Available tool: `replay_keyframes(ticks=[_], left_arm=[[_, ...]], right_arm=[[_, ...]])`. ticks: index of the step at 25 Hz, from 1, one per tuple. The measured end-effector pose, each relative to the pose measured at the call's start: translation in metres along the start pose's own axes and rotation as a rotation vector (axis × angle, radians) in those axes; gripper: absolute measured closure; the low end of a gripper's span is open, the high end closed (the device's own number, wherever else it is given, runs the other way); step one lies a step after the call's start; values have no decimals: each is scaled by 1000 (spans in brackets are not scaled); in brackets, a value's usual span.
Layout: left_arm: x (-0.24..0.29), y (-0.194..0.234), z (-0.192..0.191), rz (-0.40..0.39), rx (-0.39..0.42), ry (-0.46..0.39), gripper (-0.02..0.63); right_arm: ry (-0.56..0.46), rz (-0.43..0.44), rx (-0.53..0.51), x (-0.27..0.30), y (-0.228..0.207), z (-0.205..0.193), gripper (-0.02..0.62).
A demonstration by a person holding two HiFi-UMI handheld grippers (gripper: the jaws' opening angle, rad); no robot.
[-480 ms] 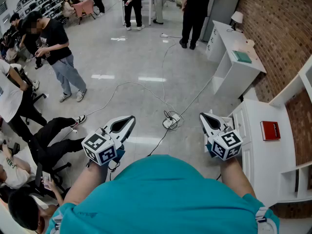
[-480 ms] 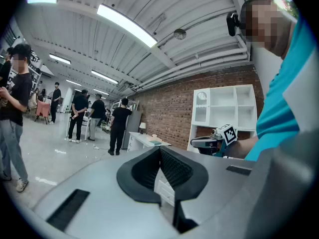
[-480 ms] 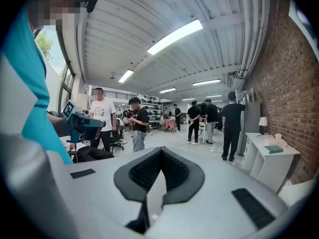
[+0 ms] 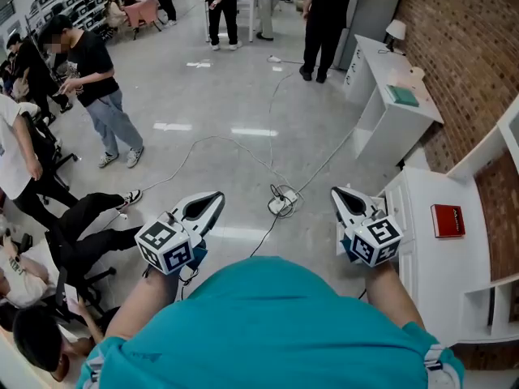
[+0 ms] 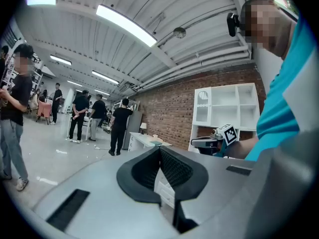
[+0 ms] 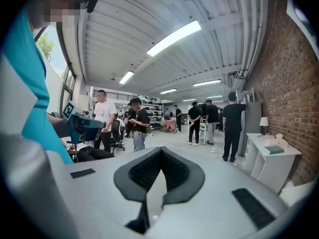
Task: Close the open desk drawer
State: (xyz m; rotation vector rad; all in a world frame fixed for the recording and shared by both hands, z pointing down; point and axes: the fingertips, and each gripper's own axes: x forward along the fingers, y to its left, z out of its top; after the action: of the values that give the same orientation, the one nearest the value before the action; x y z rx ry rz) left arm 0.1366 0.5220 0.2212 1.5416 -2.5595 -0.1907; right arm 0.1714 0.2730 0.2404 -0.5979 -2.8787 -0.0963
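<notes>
A white desk (image 4: 442, 258) with a red book (image 4: 448, 220) on top stands against the brick wall at the right. Its drawer side (image 4: 399, 217) faces the floor, just right of my right gripper (image 4: 337, 192); I cannot make out which drawer is open. That gripper hangs in the air, apart from the desk, jaws shut on nothing, as the right gripper view (image 6: 160, 152) also shows. My left gripper (image 4: 217, 194) is held above the floor further left, also shut and holding nothing (image 5: 160, 151).
A power strip (image 4: 282, 202) with cables lies on the floor between the grippers. A second white desk (image 4: 397, 112) with a teal book (image 4: 402, 94) and a lamp (image 4: 395, 29) stands farther along the wall. People sit and stand at the left and back.
Both grippers stay almost where they were. The people at the far left have shifted a little.
</notes>
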Motion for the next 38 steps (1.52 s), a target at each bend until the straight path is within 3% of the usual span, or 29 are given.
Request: replay_keyframes(ticks=[15,20,29,38], left_arm=[[82,-64,-11,-40,38,53,591],[104,-62,-7,-46,40,73,591],[129,2,-15,-106,1,69,591],[159,151,17,-180,6,66,591]], right_arm=[[-28,33,9,-52,-67,-29,574],[-34,28,19,-50,-84,-31,574],[2,8,-8,10,-95,-25,574],[-8,-36,16,156,-98,11,574]])
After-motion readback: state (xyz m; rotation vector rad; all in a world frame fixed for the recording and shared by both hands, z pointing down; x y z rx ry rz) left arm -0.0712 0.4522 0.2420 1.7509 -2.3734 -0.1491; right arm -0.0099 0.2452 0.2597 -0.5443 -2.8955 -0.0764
